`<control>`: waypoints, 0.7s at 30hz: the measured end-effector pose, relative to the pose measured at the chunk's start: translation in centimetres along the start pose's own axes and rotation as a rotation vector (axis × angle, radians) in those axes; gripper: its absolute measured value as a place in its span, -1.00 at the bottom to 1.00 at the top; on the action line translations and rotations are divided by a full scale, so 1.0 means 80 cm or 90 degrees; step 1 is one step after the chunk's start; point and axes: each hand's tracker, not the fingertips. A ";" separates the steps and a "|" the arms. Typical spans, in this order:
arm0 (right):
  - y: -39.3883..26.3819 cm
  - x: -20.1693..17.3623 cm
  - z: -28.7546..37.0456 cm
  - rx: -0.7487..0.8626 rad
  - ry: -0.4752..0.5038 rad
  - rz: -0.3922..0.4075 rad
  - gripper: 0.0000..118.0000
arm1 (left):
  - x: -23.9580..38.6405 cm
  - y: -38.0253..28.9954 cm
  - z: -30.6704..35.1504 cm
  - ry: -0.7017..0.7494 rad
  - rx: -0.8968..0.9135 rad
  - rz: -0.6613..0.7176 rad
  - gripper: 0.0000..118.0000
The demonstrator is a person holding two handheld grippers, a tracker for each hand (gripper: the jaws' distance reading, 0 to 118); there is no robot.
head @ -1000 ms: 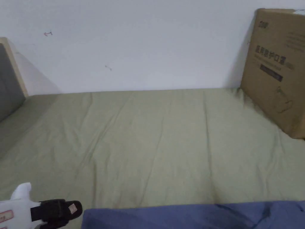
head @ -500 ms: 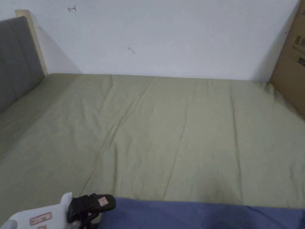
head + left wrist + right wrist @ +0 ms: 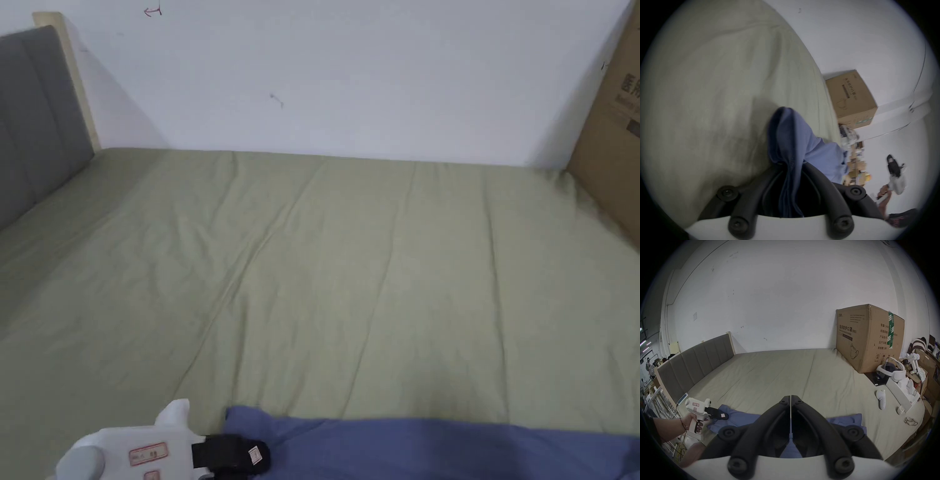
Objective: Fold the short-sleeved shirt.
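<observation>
A blue short-sleeved shirt [image 3: 437, 447] lies along the near edge of a bed with an olive-green sheet [image 3: 350, 275]. My left gripper [image 3: 259, 456] is at the shirt's left corner. In the left gripper view its black jaws are shut on a bunched fold of the shirt [image 3: 794, 129], which runs down between them at the left gripper [image 3: 791, 167]. The right gripper view shows the left gripper [image 3: 724, 415], held by a hand, on that corner of the shirt [image 3: 740, 416]. My right gripper [image 3: 791, 396] is shut with nothing between its tips, above the shirt's middle.
A large cardboard box [image 3: 867, 337] stands at the bed's far right against the white wall. A grey padded headboard [image 3: 31, 112] bounds the left. A white headset [image 3: 890, 369], a controller [image 3: 881, 398] and a white box lie at the right edge. A phone [image 3: 682, 398] lies by the headboard.
The head camera has swung left and down. My left gripper has moved right from beside the shirt onto its left corner and shut on it.
</observation>
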 end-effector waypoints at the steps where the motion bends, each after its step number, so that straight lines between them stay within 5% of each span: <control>1: -0.001 0.012 0.002 0.001 0.002 -0.001 -0.99 | 0.019 0.001 0.011 0.037 0.013 -0.033 -0.91; 4: 0.001 0.022 0.009 0.011 0.010 -0.005 -0.99 | 0.070 -0.004 0.055 0.143 0.062 -0.158 -0.91; 8: -0.005 0.027 0.019 0.019 0.020 -0.008 -0.99 | 0.105 -0.018 0.102 0.496 0.103 -0.344 -0.91; 10: -0.012 0.029 0.022 0.019 0.025 -0.012 -0.99 | 0.104 -0.021 0.108 0.587 0.091 -0.379 -0.91; 17: -0.026 0.046 0.038 0.018 0.032 -0.050 -0.99 | 0.189 -0.024 0.064 0.381 0.069 -0.265 -0.90; 21: -0.025 0.054 0.048 0.016 0.000 -0.022 -0.99 | 0.254 -0.037 -0.021 0.203 0.001 -0.216 -0.90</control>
